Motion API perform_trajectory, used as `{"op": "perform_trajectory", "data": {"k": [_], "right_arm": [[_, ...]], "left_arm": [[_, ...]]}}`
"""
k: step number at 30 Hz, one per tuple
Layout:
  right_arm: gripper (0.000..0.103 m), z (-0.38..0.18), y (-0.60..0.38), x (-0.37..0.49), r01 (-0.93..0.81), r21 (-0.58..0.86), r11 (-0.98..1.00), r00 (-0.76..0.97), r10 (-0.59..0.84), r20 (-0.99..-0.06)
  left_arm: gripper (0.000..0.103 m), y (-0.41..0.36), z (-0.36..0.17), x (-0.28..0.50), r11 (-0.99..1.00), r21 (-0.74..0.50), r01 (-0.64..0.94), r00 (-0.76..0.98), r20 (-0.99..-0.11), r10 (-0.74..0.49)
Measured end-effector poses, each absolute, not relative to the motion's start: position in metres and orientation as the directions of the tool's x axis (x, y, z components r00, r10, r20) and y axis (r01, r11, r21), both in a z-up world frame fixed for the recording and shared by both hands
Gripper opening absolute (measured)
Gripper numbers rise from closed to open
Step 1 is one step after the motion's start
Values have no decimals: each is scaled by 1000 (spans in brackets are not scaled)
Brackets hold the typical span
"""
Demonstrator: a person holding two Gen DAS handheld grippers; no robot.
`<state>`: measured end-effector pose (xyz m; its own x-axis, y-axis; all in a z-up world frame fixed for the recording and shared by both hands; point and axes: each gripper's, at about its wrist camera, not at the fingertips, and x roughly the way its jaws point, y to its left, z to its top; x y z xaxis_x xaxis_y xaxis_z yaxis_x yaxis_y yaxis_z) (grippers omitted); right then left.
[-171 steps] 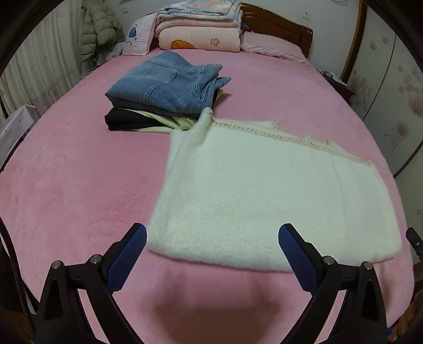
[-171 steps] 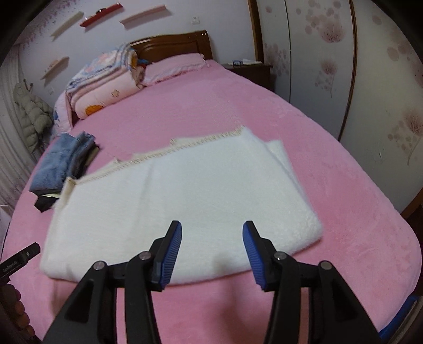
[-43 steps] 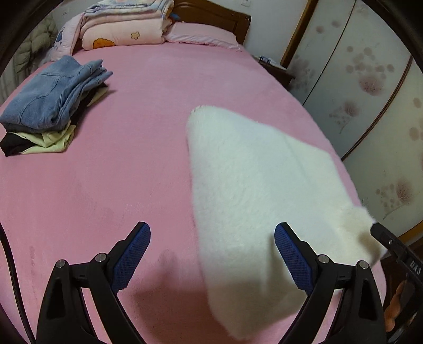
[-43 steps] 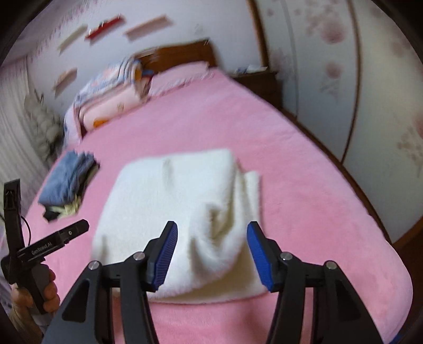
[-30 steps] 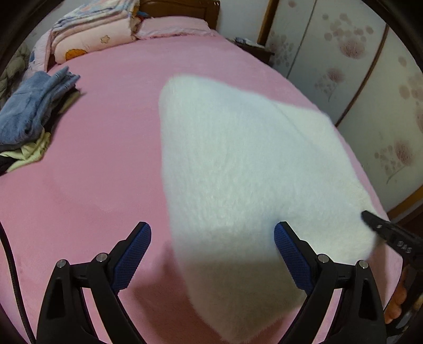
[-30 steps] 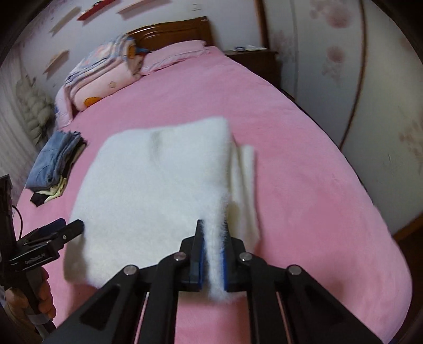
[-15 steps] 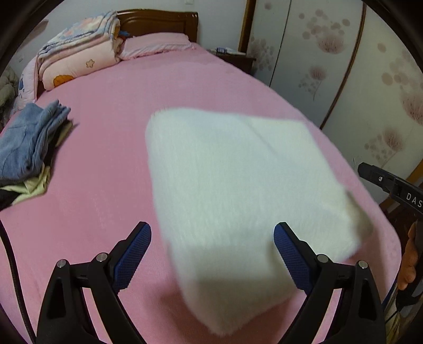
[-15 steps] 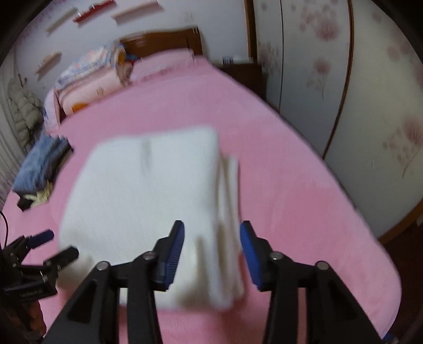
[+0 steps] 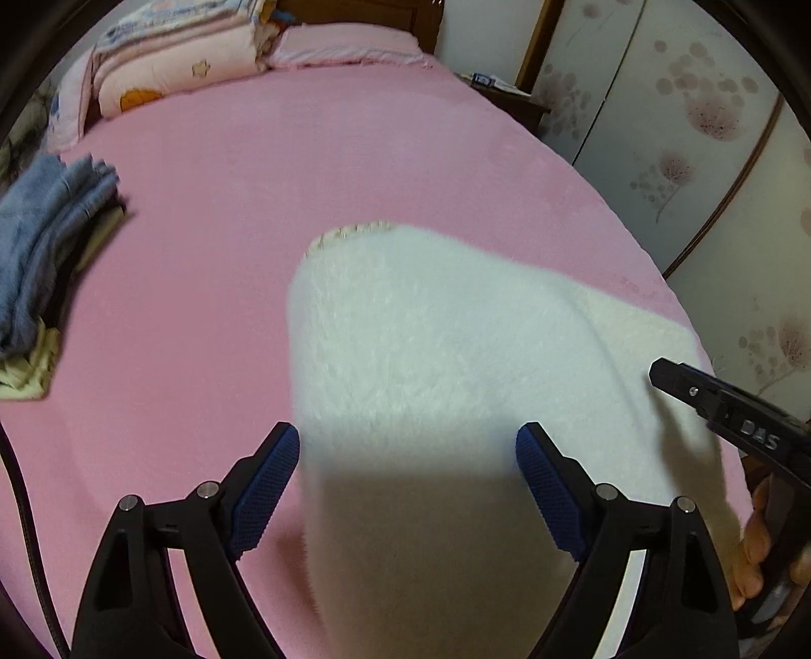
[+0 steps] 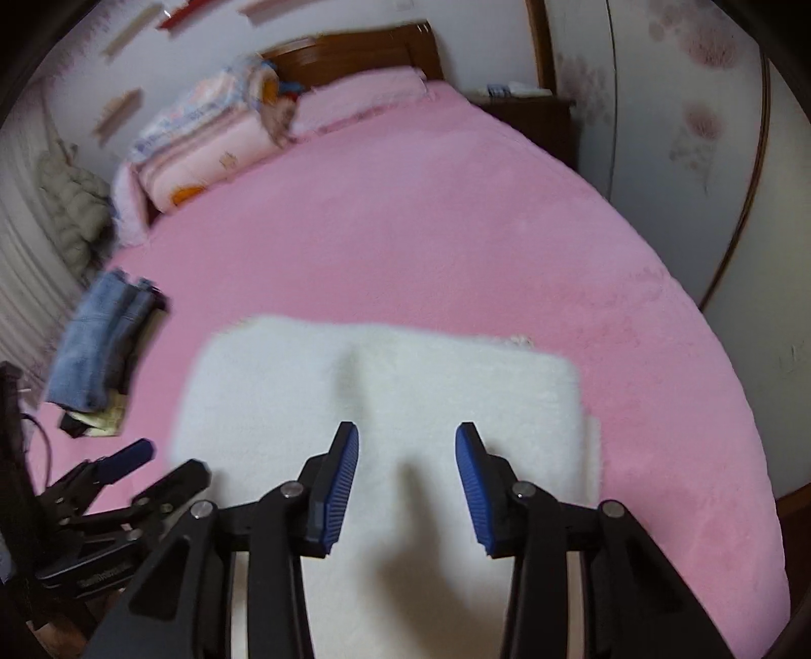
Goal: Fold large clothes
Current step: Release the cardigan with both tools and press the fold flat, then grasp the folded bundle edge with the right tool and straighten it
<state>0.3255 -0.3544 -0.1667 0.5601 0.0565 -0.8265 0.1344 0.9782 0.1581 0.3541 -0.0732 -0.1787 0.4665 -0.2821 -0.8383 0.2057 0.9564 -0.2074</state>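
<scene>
A white fluffy garment (image 9: 456, 355) lies folded on the pink bed (image 9: 304, 167), near its front edge; it also shows in the right wrist view (image 10: 405, 385). My left gripper (image 9: 408, 486) is open and empty, its jaws wide apart over the garment's near left part. My right gripper (image 10: 405, 481) is open and empty above the garment's near edge. The right gripper's body shows at the right of the left wrist view (image 9: 730, 410). The left gripper shows at the lower left of the right wrist view (image 10: 126, 476).
A stack of folded clothes with blue jeans on top (image 9: 45, 248) lies at the bed's left side, also in the right wrist view (image 10: 101, 344). Folded quilts (image 9: 177, 56) and a pillow (image 9: 349, 43) sit at the headboard. A nightstand (image 10: 527, 111) and wardrobe doors (image 9: 709, 152) stand on the right.
My right gripper shut on the garment's edge a second ago, then opened and let go. The garment has settled flat in its folded form. Both grippers have drawn back slightly.
</scene>
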Motion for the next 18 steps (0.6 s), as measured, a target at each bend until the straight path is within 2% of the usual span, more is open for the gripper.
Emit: {"op": "perform_trajectory", "data": {"k": [2, 3, 4, 6, 13, 18], "right_arm": [[20, -183, -369, 331, 167, 141, 976, 525, 33, -851], [2, -188, -377, 331, 186, 136, 973, 518, 20, -855], [0, -190, -383, 331, 194, 149, 970, 520, 28, -854], [0, -193, -392, 326, 192, 194, 962, 530, 65, -845], [0, -189, -379, 323, 182, 135, 974, 537, 17, -844], [3, -178, -380, 316, 190, 175, 966, 537, 46, -842]], "left_arm": [[88, -70, -184, 357, 952, -233, 200, 464, -833, -301], [88, -68, -187, 358, 950, -238, 201, 463, -832, -306], [89, -67, -189, 359, 949, -241, 202, 462, -831, -309], [90, -66, -192, 361, 947, -249, 202, 458, -831, -316], [90, -63, -192, 358, 946, -272, 179, 439, -838, -324], [90, -62, -176, 352, 951, -248, 184, 449, -839, -306]]}}
